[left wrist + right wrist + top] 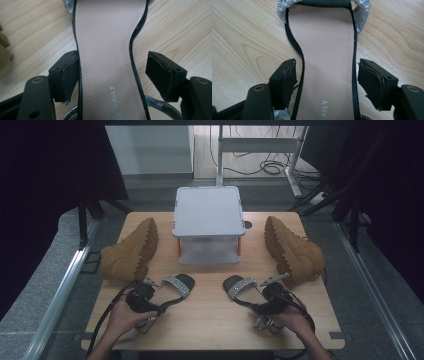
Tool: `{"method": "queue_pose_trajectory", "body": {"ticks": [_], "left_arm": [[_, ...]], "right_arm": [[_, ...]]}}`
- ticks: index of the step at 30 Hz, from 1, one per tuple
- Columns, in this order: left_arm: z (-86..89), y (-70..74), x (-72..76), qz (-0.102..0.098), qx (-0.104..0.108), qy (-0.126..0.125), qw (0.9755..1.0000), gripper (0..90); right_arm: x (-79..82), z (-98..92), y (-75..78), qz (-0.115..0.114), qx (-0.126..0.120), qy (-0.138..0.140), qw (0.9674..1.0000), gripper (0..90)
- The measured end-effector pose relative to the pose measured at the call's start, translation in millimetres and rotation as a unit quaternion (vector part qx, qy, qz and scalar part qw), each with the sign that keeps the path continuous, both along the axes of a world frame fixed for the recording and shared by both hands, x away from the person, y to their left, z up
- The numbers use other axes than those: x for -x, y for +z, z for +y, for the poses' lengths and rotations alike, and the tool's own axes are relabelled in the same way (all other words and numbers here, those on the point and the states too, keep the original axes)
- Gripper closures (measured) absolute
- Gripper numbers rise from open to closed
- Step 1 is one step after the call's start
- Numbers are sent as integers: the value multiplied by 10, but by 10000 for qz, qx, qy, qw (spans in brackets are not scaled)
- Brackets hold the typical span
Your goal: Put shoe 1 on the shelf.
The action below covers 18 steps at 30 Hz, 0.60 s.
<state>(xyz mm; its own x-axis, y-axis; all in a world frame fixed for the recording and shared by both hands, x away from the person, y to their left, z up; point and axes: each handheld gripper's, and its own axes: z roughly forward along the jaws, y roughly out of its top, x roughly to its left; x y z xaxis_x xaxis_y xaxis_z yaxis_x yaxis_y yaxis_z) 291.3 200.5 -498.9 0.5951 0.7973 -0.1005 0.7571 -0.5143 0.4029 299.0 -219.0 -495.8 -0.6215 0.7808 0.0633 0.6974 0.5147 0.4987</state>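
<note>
With both sandals lying on the table in front of the white box, I straddle each at the waist. Left gripper jaws stand apart around the left sandal; its left pad looks to be brushing the edge, hard to tell. Right gripper jaws also apart around the right sandal, not pressing. To grip well I'd centre each sole between the pads, then squeeze evenly and lift level. Boots sit outboard.
</note>
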Motion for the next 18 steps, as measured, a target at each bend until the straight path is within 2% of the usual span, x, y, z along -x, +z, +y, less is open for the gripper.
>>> {"method": "queue_pose_trajectory", "body": {"ticks": [5, 7, 13, 15, 18], "left_arm": [[-22, -85, -41, 204, -84, 116, 9997, 342], [-24, -101, -45, 211, -107, 163, 9996, 392], [-7, -103, -46, 224, -47, 230, 9995, 408], [1, -104, -45, 231, -6, 251, 9994, 411], [14, -107, -43, 242, 58, 288, 9993, 414]], "right_arm": [[-19, 14, -20, 48, 48, 2, 10000, 314], [-30, 36, -43, 79, 165, -4, 9998, 327], [-41, 44, -70, 207, 287, -32, 9994, 344], [-40, 44, -67, 268, 251, -25, 9993, 376], [-36, 60, -60, 259, 338, -51, 9991, 386]]}}
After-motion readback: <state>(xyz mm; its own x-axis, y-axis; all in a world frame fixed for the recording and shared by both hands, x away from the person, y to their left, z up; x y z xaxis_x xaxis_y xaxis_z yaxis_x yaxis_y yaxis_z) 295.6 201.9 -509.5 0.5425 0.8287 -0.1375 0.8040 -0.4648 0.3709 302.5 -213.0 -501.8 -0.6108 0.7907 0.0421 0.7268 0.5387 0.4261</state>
